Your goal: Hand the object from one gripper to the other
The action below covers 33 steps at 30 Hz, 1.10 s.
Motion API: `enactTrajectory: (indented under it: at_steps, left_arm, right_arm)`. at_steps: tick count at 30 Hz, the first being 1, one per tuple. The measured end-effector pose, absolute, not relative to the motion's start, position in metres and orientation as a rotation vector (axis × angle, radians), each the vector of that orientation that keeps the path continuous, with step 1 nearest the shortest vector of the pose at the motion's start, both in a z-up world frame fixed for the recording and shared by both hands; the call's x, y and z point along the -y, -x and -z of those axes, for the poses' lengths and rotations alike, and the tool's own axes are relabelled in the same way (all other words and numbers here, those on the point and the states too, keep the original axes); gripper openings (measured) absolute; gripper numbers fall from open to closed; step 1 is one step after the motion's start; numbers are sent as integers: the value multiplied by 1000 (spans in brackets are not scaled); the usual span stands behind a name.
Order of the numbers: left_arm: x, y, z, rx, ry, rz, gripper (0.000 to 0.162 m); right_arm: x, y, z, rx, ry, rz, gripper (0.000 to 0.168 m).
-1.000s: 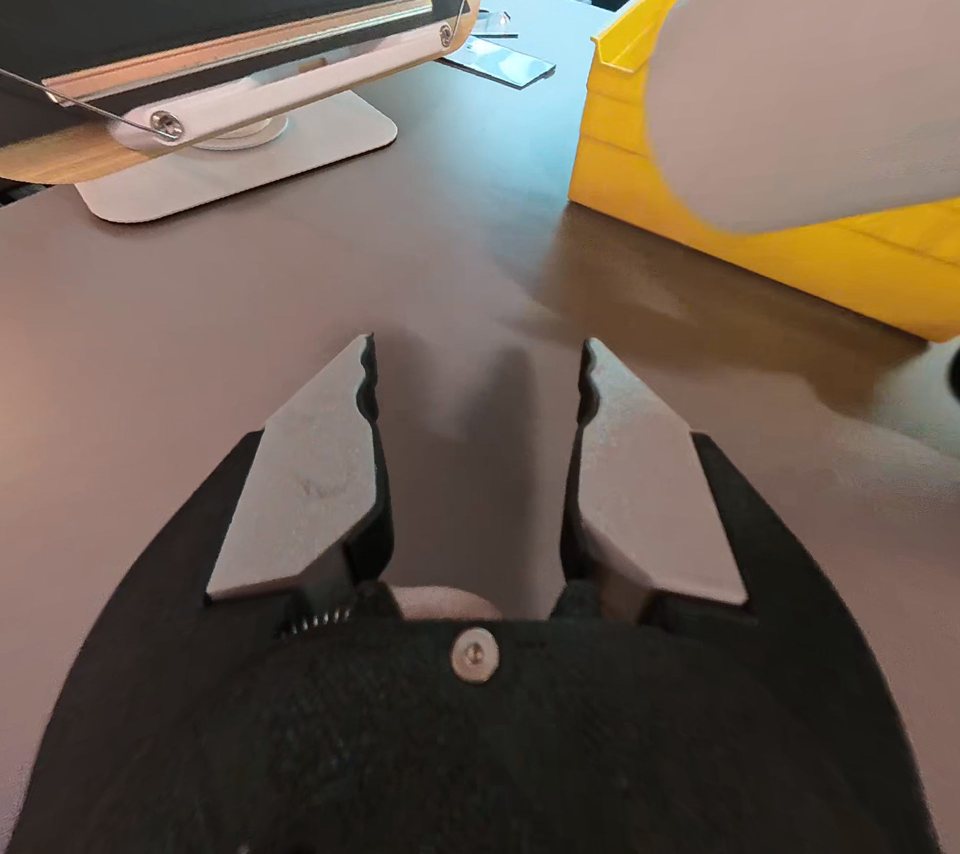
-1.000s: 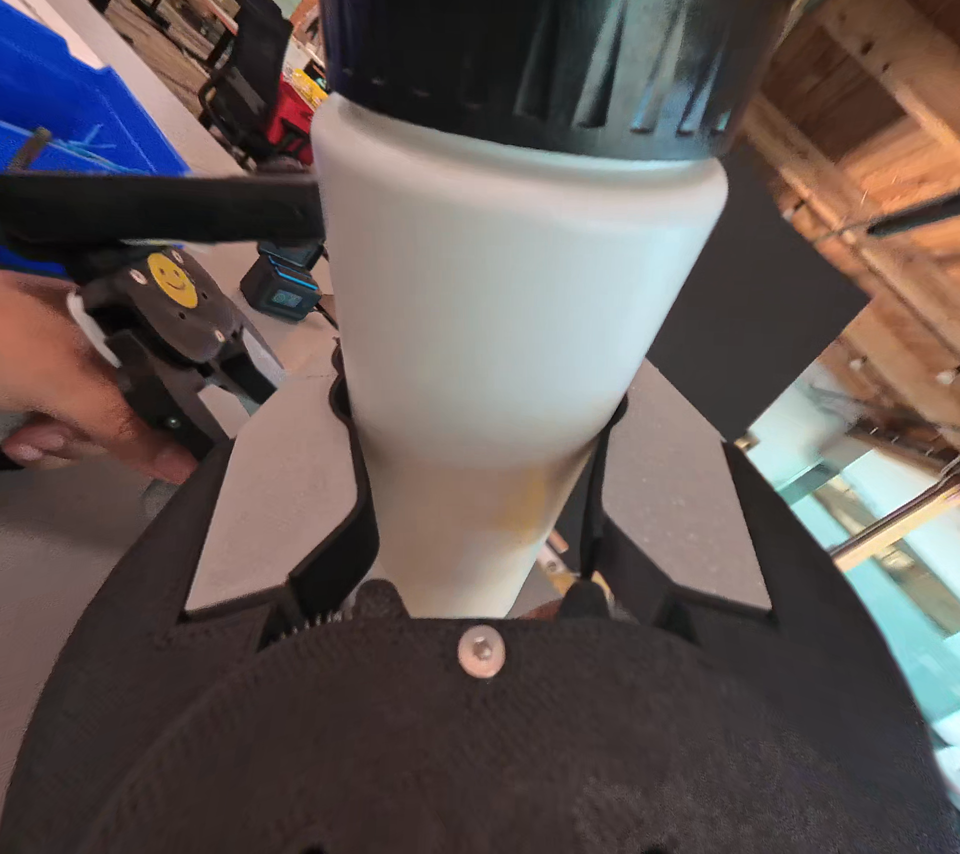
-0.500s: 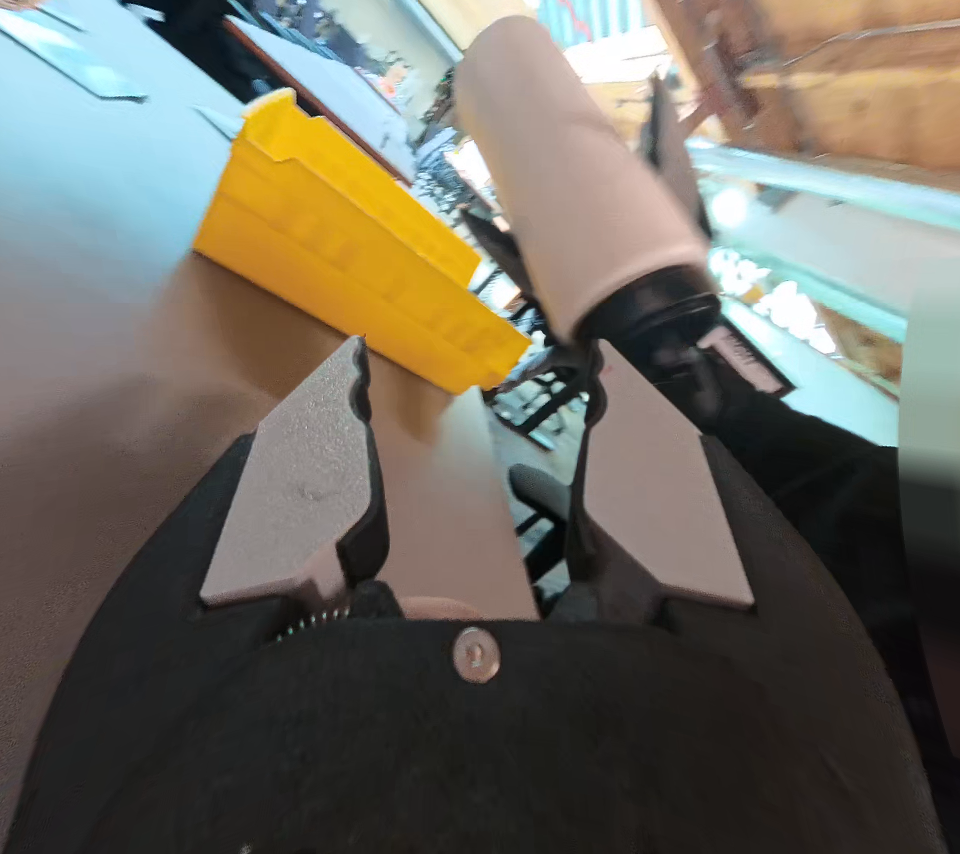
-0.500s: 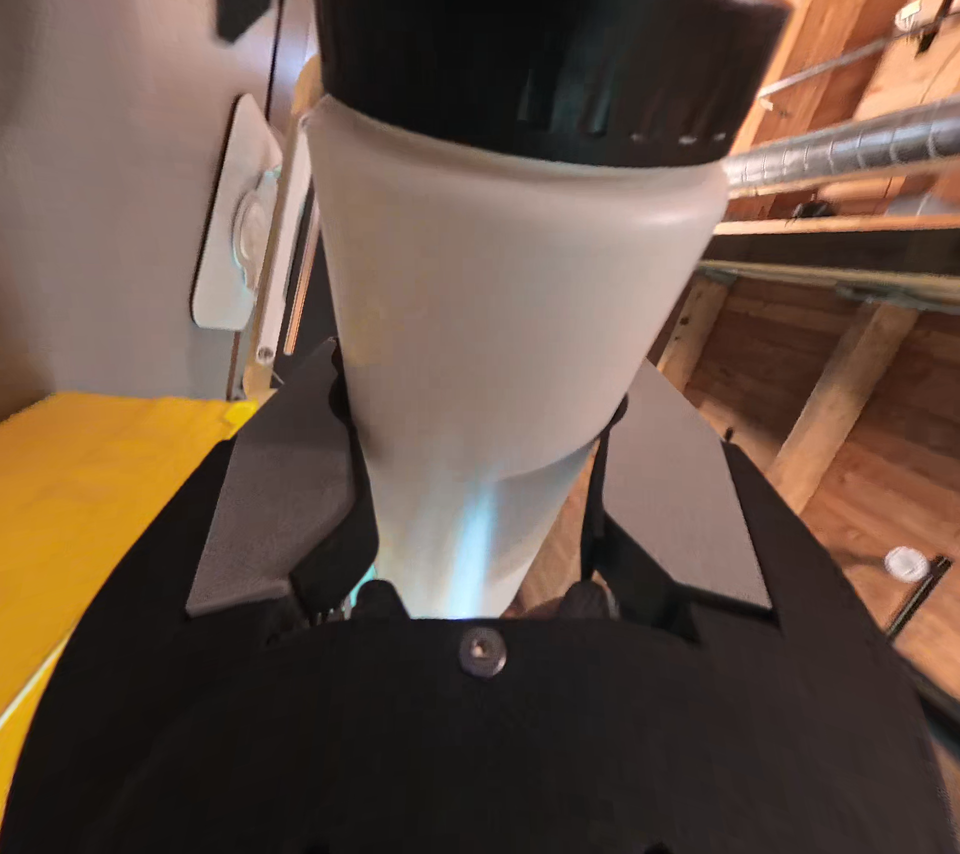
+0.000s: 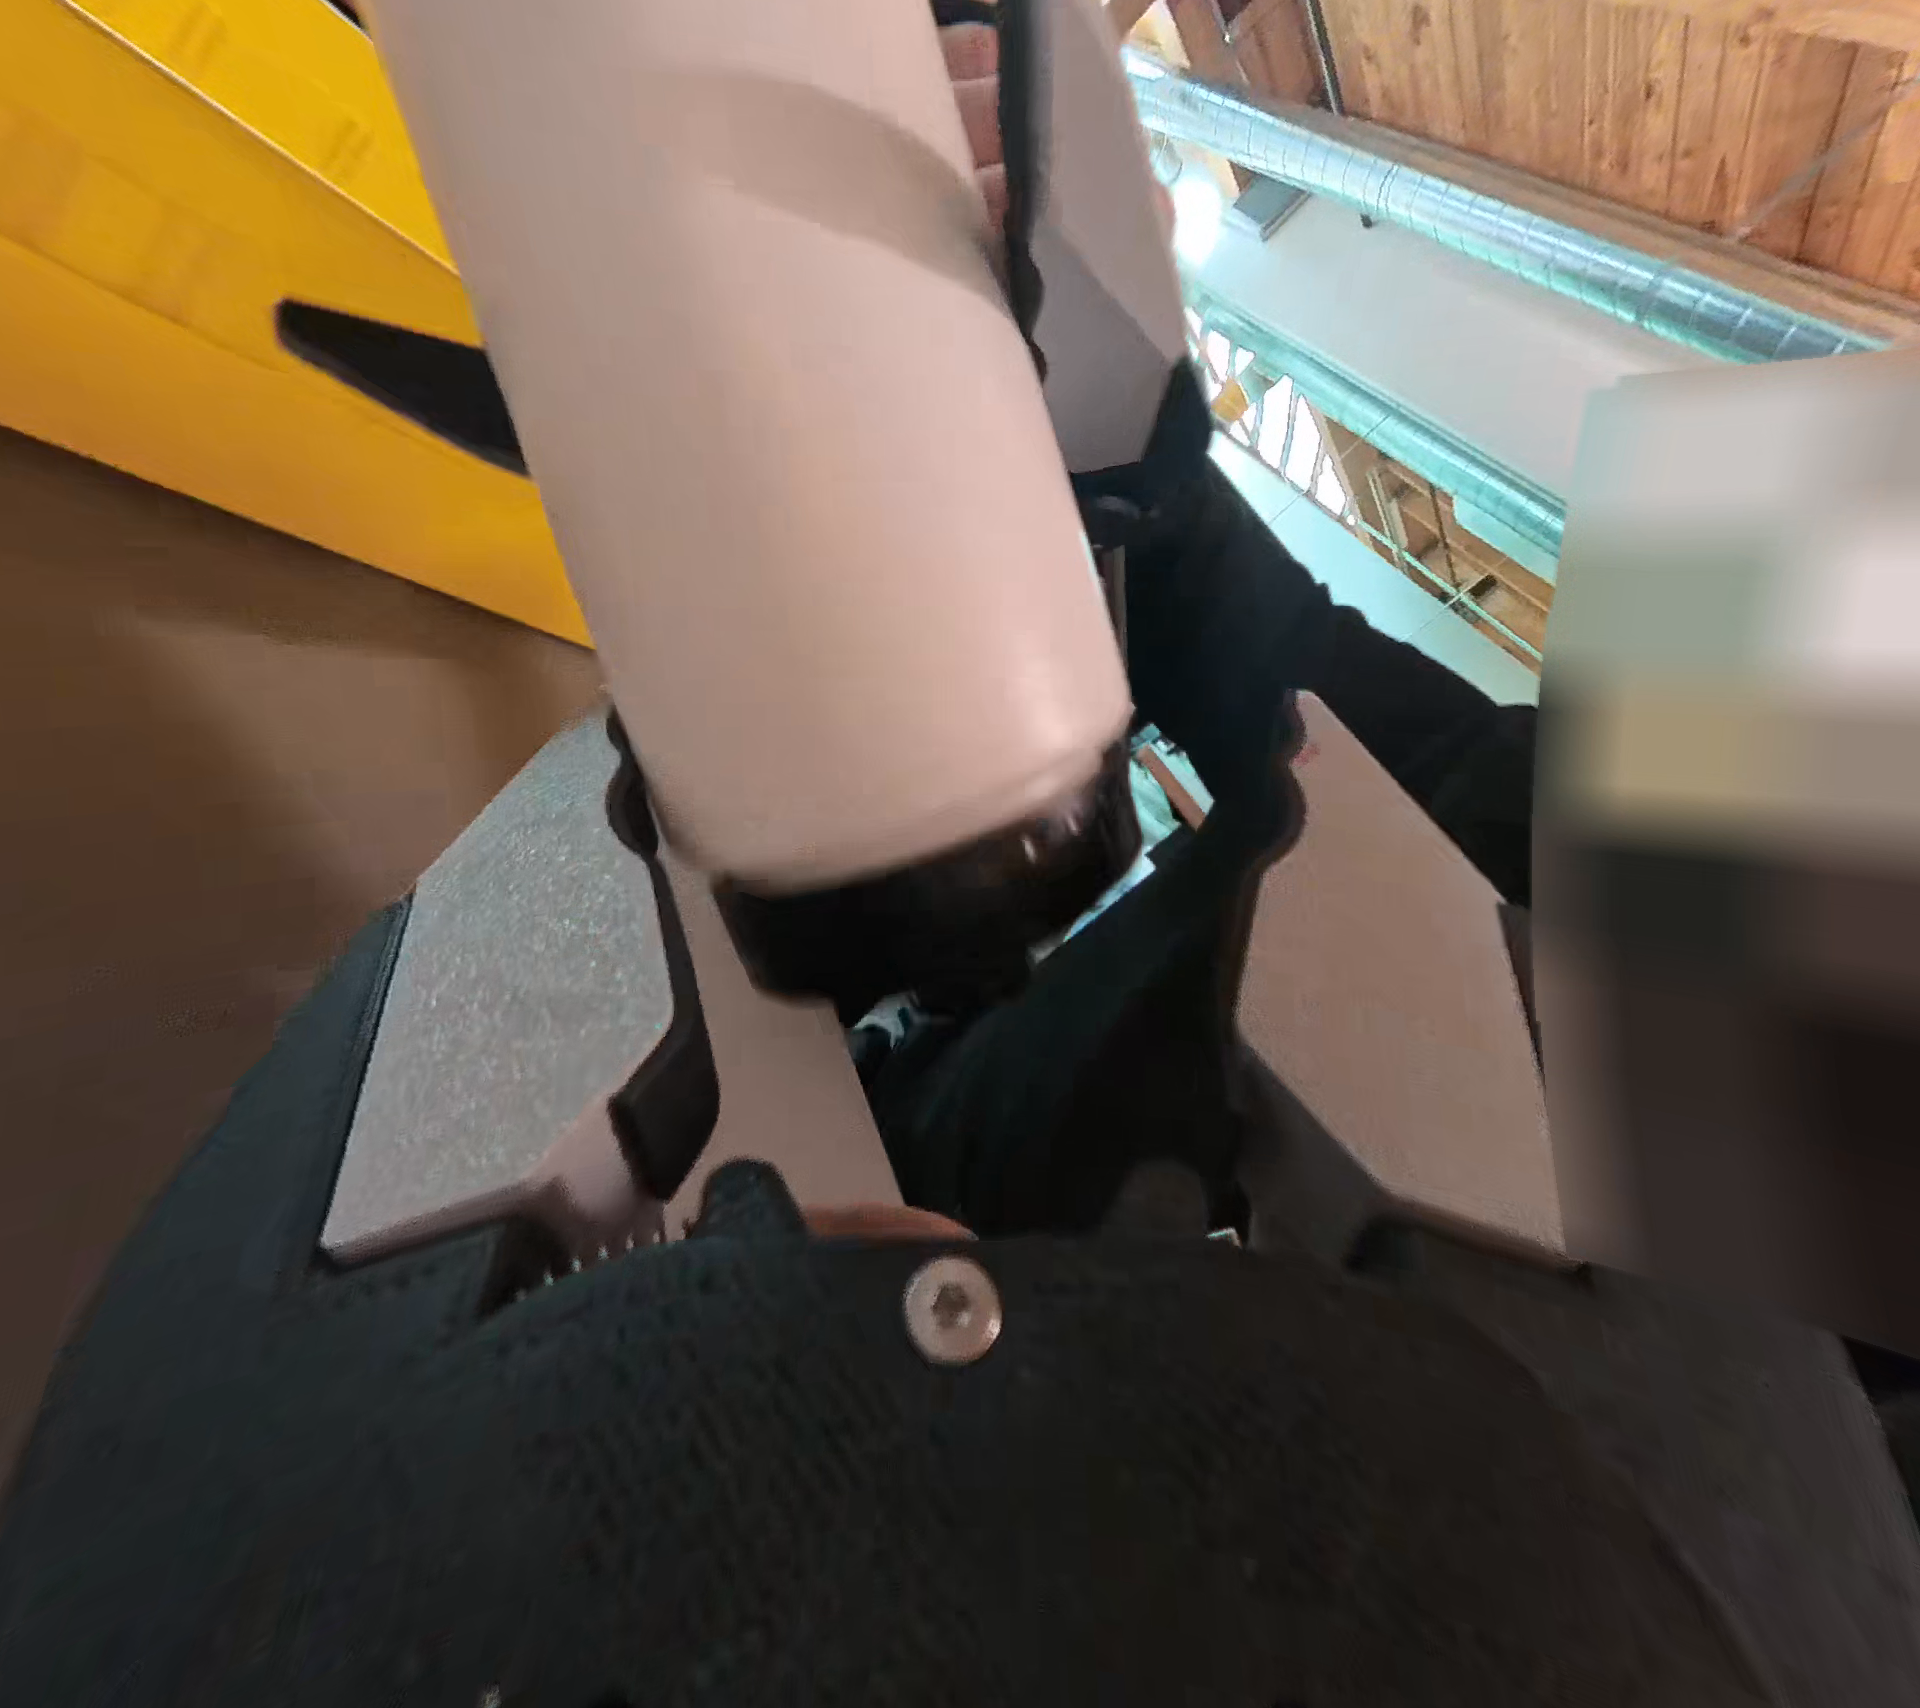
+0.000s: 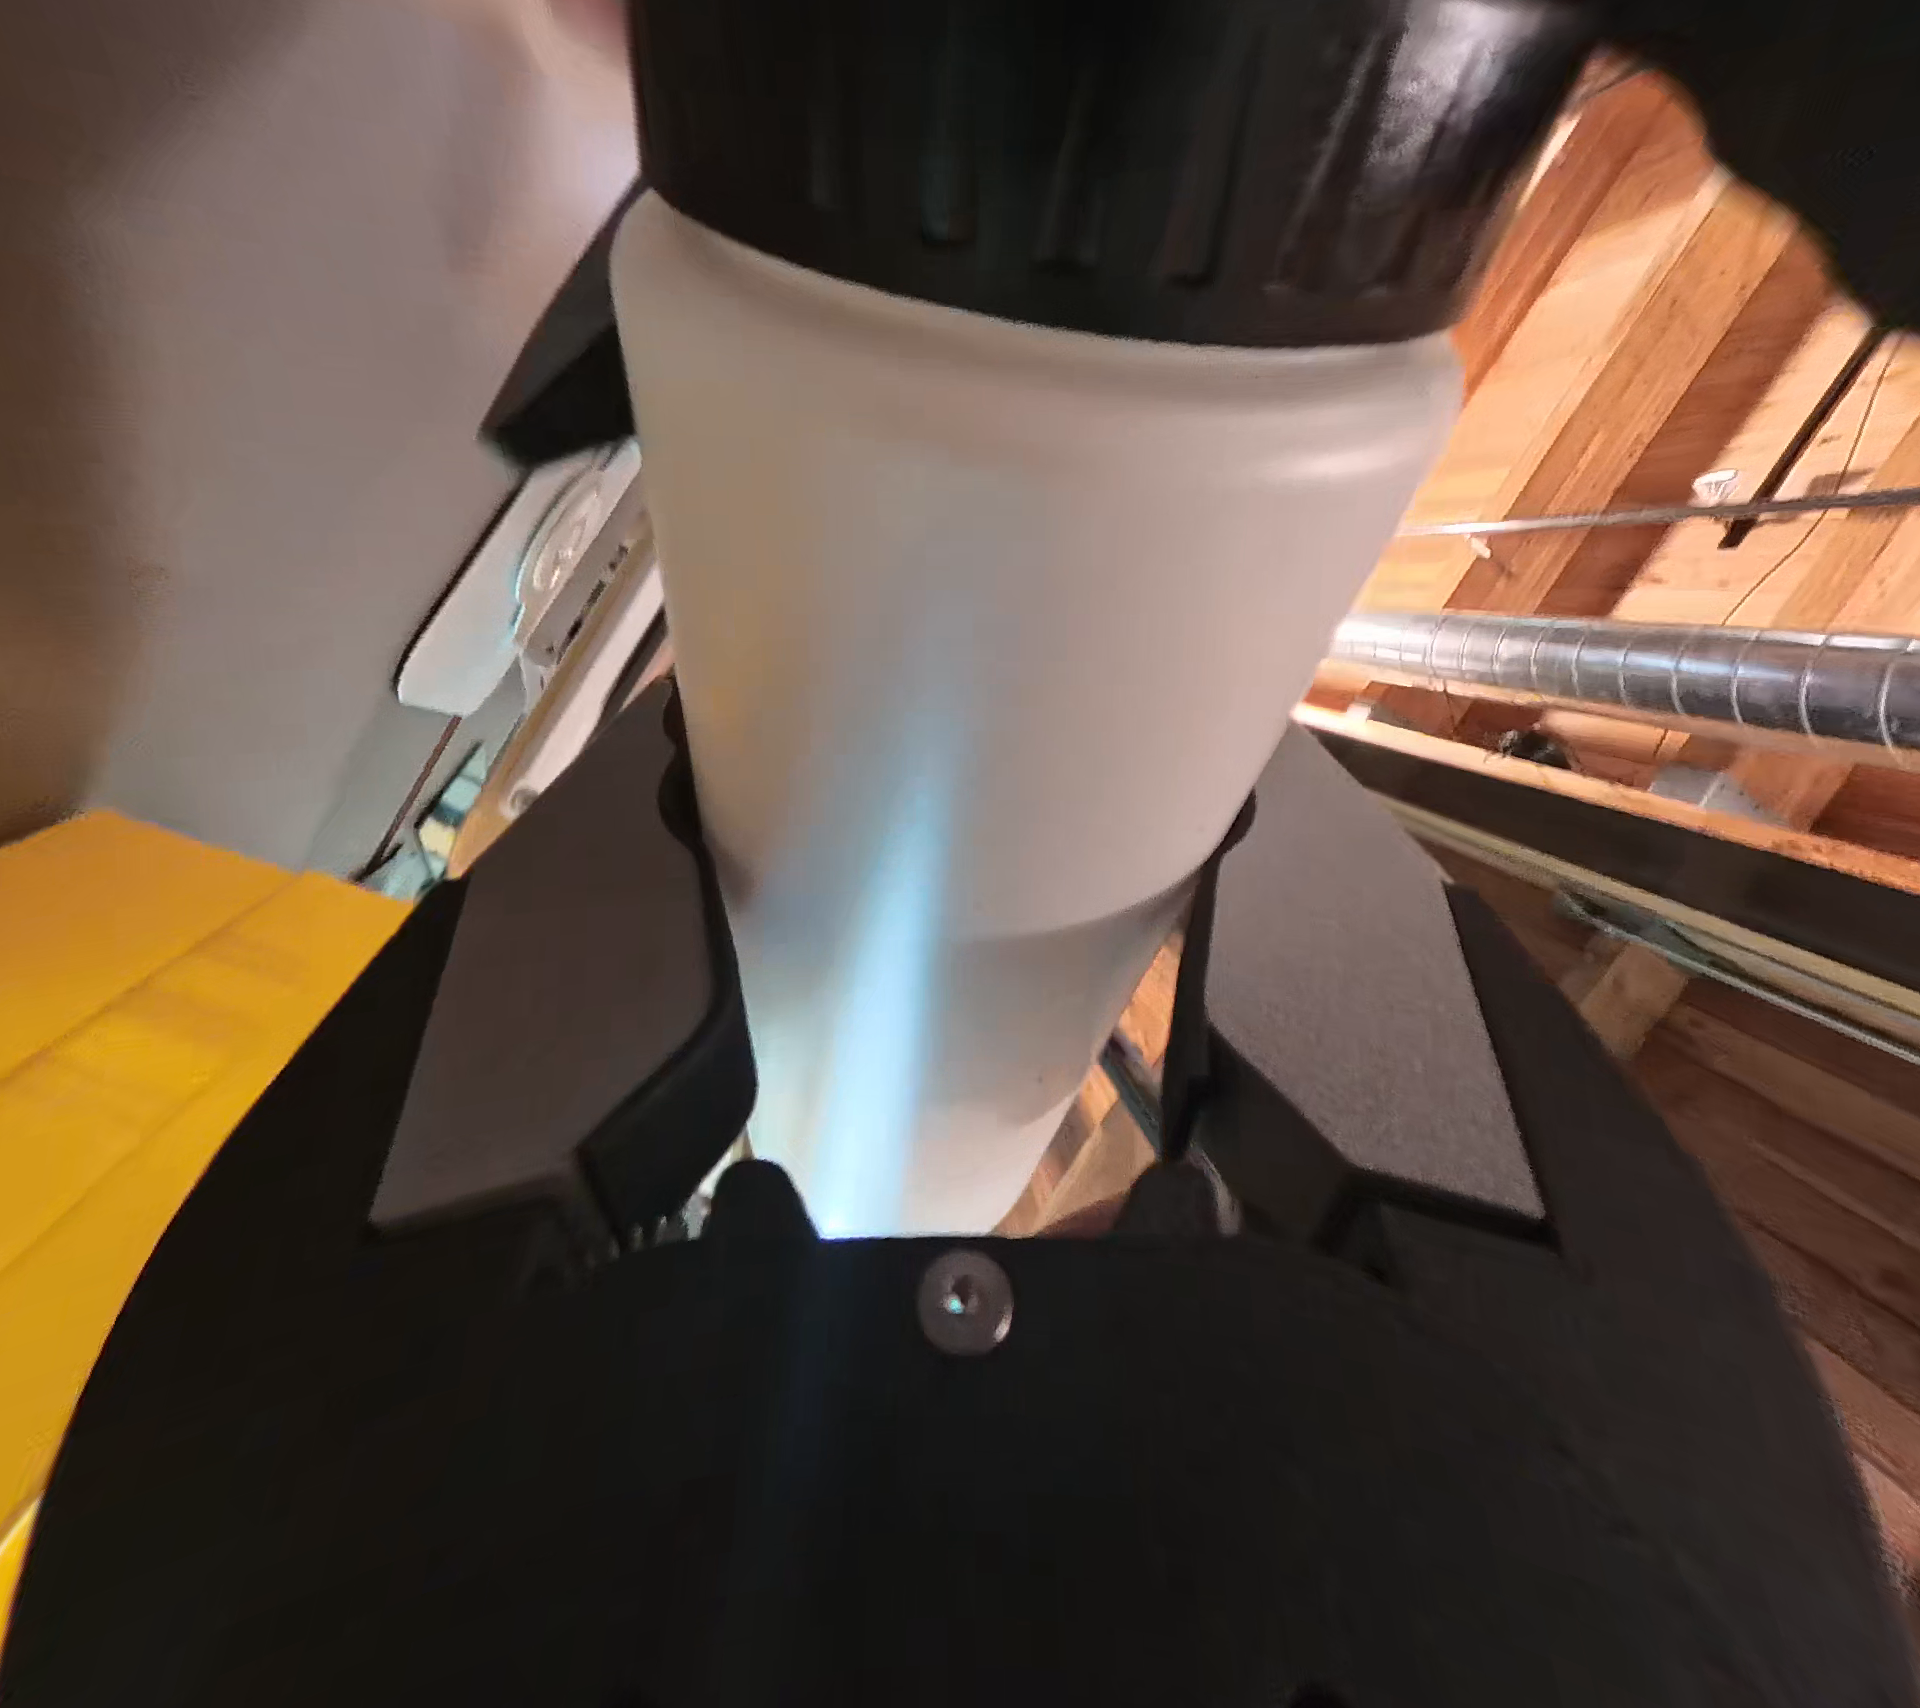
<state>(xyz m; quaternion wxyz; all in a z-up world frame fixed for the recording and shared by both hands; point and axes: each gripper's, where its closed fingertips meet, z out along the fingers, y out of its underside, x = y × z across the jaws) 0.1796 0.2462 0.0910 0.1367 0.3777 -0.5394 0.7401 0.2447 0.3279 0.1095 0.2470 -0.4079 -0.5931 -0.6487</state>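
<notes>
1. My right claw (image 6: 956, 837) gripped the white bottle (image 6: 1018, 619) around its body, black cap (image 6: 1091, 69) pointing away.
2. My left claw (image 5: 951, 785) stood wide apart, holding nothing, with the bottle's cap end (image 5: 935, 910) between its fingers, above the tabletop (image 5: 208, 723) by the yellow bin (image 5: 208, 256).
3. I judged a drop likely if the right claw released before the left clamped; the smooth, tilted bottle could slip.

Both hand-held grippers raised, tips angled toward each other

The right hand-held gripper (image 6: 961, 837) has its 2 fingers (image 6: 582, 952) clamped on a white bottle (image 6: 997, 619); the left hand-held gripper (image 5: 951, 785) has its fingers spread wide around the bottle's black cap end.
</notes>
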Motion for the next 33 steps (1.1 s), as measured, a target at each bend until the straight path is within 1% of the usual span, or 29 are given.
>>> enactTrajectory:
  at_steps: [2, 3, 6, 8, 11, 15, 17, 19, 20, 22, 23, 25, 27, 28, 29, 31, 33]
  left_arm:
    - [-242, -181, -83, 1607, -1114, -2108, 116]
    - [-241, -182, -77, 1639, -1129, -2088, 105]
    - [-237, -182, -62, 1777, -1131, -2027, 103]
    - [-239, -187, -57, 1852, -1168, -2029, 102]
    - [-252, -192, -68, 1746, -1186, -2113, 101]
    - [-270, -191, -89, 1656, -1178, -2253, 101]
    - [-279, -197, -91, 1710, -1245, -2307, 101]
    - [-290, -208, -89, 1843, -1388, -2351, 101]
    - [-299, -215, -83, 1964, -1515, -2334, 101]
    - [-323, -228, -71, 2399, -1797, -2220, 101]
    - [-327, -230, -75, 2641, -1817, -2201, 102]
    - [-320, -227, -93, 2926, -1724, -2298, 101]
    - [-312, -221, -107, 3110, -1574, -2404, 102]
    - [-305, -217, -112, 3162, -1448, -2476, 102]
    - [-299, -213, -114, 3196, -1339, -2518, 102]
    - [-288, -209, -112, 3245, -1167, -2540, 102]
    - [-271, -205, -107, 3226, -970, -2561, 102]
  right_arm:
    - [-334, -231, -101, 1662, 1083, 1730, 99]
    - [-336, -225, -98, 1682, 1076, 1716, 99]
    - [-345, -224, -95, 1711, 1071, 1731, 95]
    - [-348, -226, -97, 1725, 1034, 1739, 96]
    - [-349, -235, -101, 1716, 1083, 1723, 93]
    - [-346, -254, -137, 1557, 1127, 1769, 75]
    - [-340, -265, -154, 1465, 1179, 1767, 75]
    - [-331, -280, -167, 1325, 1298, 1728, 80]
    - [-325, -289, -167, 1241, 1409, 1661, 82]
    - [-309, -306, -151, 1059, 1725, 1398, 88]
    - [-299, -307, -135, 971, 1896, 1196, 92]
    - [-283, -290, -110, 796, 2113, 746, 101]
    - [-273, -246, -105, 642, 2123, 218, 109]
    - [-266, -220, -109, 589, 2092, -58, 113]
    - [-261, -201, -118, 543, 2043, -269, 121]
    - [-261, -184, -137, 460, 1911, -452, 132]
    - [-272, -185, -148, 418, 1799, -396, 141]
